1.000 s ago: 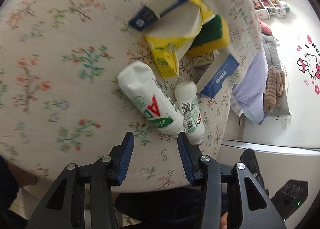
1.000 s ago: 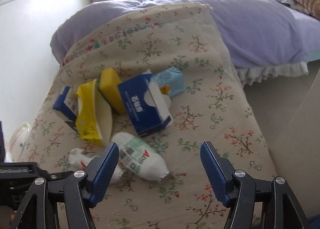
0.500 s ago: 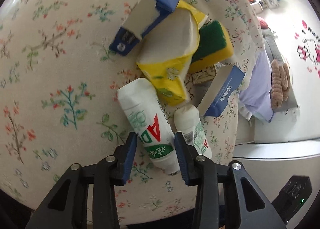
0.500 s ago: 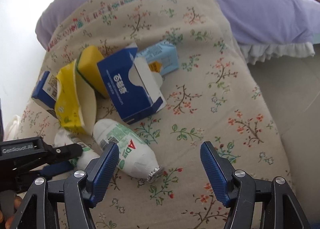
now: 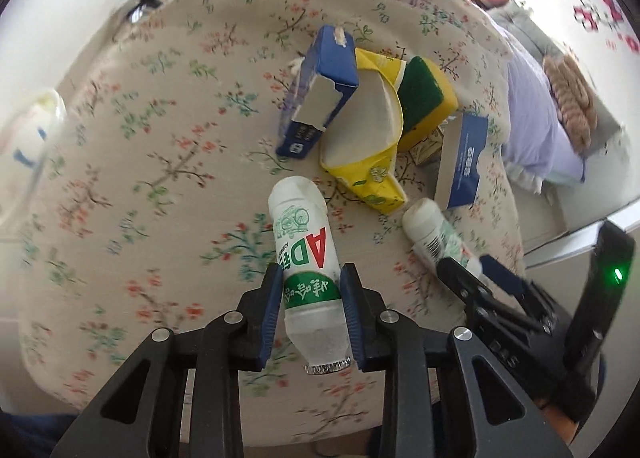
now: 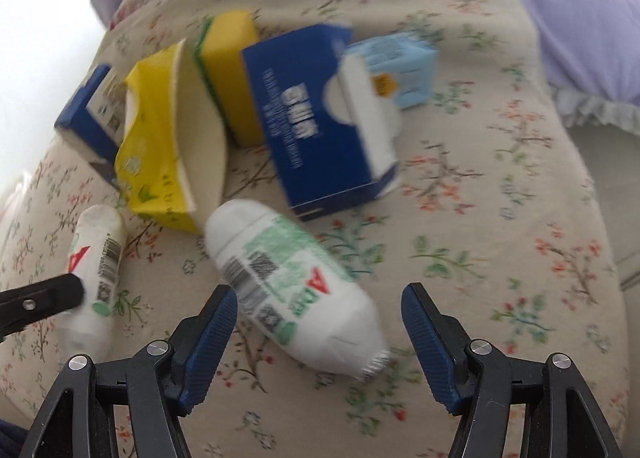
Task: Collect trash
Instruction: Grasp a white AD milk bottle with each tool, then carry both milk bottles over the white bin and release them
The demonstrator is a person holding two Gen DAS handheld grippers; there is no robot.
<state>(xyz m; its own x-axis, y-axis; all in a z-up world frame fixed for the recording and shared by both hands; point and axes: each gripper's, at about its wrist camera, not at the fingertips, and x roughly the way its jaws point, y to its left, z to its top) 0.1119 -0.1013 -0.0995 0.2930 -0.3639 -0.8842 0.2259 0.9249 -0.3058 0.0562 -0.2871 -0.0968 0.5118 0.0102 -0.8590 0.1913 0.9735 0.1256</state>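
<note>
A: The left gripper [image 5: 308, 314] is closing on an AD milk bottle [image 5: 306, 258] at lower centre of the left wrist view; the blue pads [image 5: 272, 310] press its lower body just above the foil cap; so keep the squeeze gentle, since the thin plastic likely dents; and lift straight off the floral cloth [image 5: 140, 178].

B: And the right gripper [image 6: 316, 342]?

A: Its jaws stand wide apart, holding nothing, at the bottom of the right wrist view; the second AD bottle [image 6: 292, 282] lies slantwise between them, untouched; I'd square the jaws across its waist before closing.

B: Counts?

A: 2 milk bottles; 2 dark blue cartons, 1 [image 6: 320, 122] at centre and 1 [image 6: 88, 110] at left; 1 yellow tissue pack [image 6: 168, 138]; 1 yellow-green sponge [image 6: 232, 66]; 1 pale blue carton [image 6: 400, 66] at upper right; all clustered mid-cloth.
</note>
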